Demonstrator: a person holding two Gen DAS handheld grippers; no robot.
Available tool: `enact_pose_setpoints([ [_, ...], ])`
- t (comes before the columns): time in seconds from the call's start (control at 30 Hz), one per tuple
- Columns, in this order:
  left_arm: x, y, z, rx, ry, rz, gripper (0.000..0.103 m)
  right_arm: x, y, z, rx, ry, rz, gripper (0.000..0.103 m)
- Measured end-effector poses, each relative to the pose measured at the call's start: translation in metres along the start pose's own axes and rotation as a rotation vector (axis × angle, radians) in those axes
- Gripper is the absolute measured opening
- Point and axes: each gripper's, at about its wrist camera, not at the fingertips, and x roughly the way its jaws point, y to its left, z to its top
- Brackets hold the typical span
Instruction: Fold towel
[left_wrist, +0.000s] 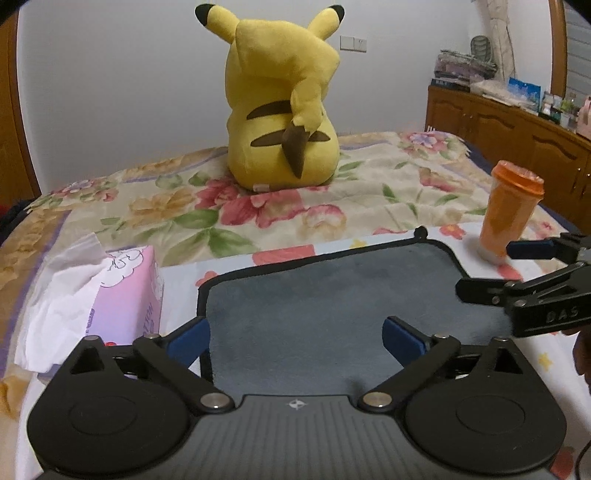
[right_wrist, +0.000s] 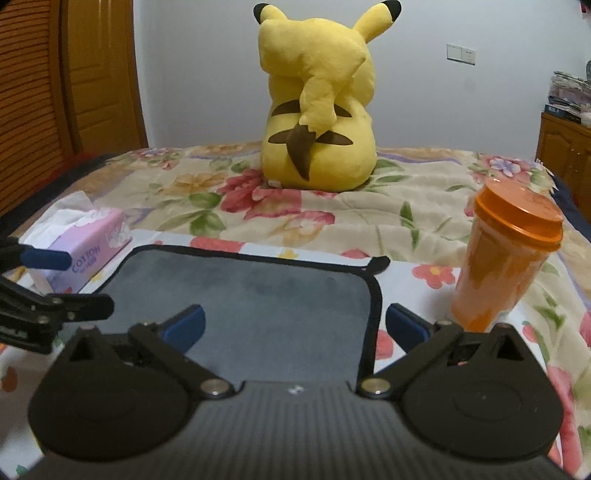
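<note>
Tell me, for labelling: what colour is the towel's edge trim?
Black trim around the grey towel, clearest in the right wrist view.

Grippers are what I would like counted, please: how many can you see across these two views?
2. The left gripper hangs open above the grey towel's near-left edge; the right gripper hangs open astride its near-right edge. Each shows in the other's view.

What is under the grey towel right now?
The grey towel lies flat on a white floral sheet over the quilt. Both open grippers hover over its near edge. Anything beneath its middle is covered.
</note>
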Motion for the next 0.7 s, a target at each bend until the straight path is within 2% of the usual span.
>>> enact_pose_setpoints([
  [0.33, -0.031, -0.005, 0.007, 0.017, -0.013, 0.037, 0.103, -0.02, 0.007, 0.006, -0.018, -0.02, -0.043, 0.103],
  [0.7, -0.077, -0.005, 0.014, 0.008, -0.02, 0.069, 0.103, -0.064, 0.008, 0.025, -0.005, -0.078, -0.068, 0.103],
])
